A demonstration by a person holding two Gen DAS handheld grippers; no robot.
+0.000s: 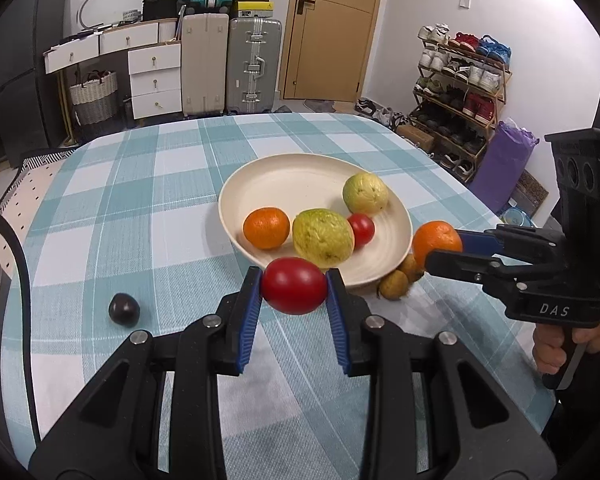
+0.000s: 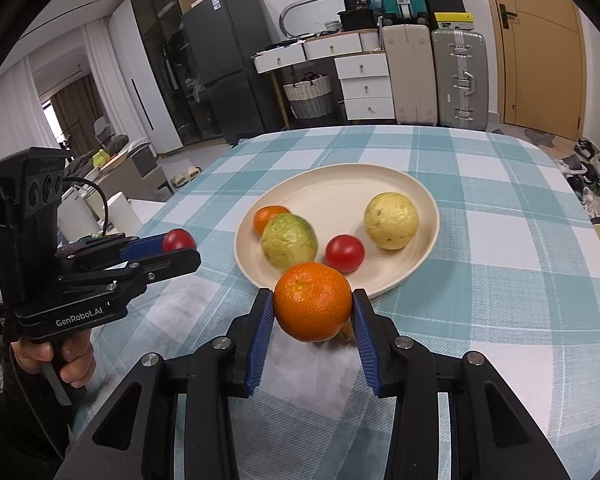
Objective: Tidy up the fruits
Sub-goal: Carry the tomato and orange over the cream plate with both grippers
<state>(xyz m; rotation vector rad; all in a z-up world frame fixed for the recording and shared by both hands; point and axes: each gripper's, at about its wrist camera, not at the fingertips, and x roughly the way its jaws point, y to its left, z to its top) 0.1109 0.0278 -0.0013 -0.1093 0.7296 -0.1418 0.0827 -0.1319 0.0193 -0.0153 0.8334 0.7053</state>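
The left tool (image 1: 294, 286) is holding a tomato (image 1: 294, 286) and the right tool (image 2: 313, 307) is holding an orange (image 2: 313, 307) near the plate (image 1: 284, 176), which is already holding four fruits, while a plum (image 1: 124, 309) and small brown fruits (image 1: 396, 285) are waiting on the worktop (image 1: 140, 200).

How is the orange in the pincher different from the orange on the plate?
The held orange is clamped in the right gripper, off the table; the plate orange lies in the cream plate. The held orange touches no other fruit; the plate orange sits beside a green guava, which partly hides it in the right wrist view. Both are round and bright orange with dimpled peel.
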